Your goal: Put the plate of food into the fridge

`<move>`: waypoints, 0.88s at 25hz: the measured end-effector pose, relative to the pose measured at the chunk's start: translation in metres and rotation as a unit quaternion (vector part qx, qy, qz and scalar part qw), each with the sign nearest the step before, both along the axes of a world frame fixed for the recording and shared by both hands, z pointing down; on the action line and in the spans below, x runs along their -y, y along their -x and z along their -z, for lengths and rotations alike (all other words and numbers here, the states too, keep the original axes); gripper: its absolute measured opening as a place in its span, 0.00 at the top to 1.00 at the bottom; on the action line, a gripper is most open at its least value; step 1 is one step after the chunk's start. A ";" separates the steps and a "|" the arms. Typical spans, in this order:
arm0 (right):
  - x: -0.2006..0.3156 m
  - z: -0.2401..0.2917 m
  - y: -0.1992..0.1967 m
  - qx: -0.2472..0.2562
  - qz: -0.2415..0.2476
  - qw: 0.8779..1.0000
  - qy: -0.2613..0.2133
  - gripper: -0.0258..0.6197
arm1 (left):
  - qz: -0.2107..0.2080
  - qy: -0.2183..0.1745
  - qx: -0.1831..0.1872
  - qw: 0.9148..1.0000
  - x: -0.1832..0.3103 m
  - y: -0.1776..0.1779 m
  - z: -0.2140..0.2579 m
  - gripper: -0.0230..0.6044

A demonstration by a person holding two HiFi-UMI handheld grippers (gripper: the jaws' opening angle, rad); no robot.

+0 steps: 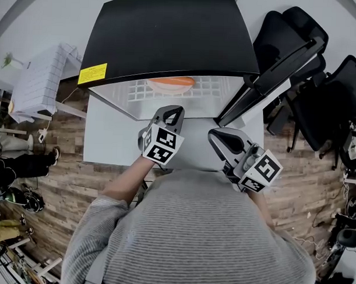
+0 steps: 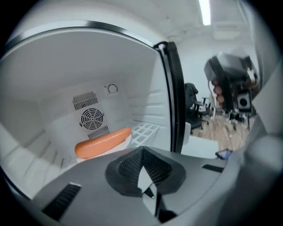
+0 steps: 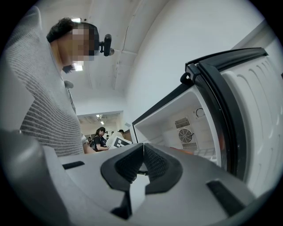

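Food is already lying inside the fridge. The plate with one long orange sausage is resting on the white wire shelf, straight ahead of the left gripper and a little beyond its tips, not touching them. The left gripper is pointing somewhat down toward it, with its jaws pressed together and nothing between them. I am judging that it is hanging apart from the plate because the plate is standing on its own and needs no support.

The right gripper is hovering level just to the right of the left one, also closed tight and carrying nothing. The open door is standing at its right side, swung out wide. Shutting this door is probably what is remaining of the task, and the right gripper is the nearer one for that.

About writing, a yellow sticker is sitting on the black top of the fridge, ahead and to the left of the left gripper, but its print is too small to read. Each marker cube is showing only black and white squares, no letters. Behind the plate, a round fan grille with slots is showing on the back wall. I am finding no brand name anywhere.
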State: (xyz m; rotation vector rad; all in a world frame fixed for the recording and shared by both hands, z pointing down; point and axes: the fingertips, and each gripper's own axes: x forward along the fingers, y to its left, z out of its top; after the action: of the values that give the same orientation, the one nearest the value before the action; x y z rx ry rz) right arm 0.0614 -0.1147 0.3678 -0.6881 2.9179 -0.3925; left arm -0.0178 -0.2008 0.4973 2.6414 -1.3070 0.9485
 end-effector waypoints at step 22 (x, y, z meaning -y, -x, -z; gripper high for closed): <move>-0.017 -0.012 0.034 -0.019 0.025 1.000 0.002 0.94 | -0.069 -0.045 -0.301 0.950 -0.081 -0.006 0.084 0.95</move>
State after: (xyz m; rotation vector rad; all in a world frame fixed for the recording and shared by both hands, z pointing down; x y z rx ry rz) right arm 0.0271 -0.0975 0.3803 -0.6314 2.9755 -0.3934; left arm -0.0118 -0.1194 0.4129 2.7749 -1.0369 0.0520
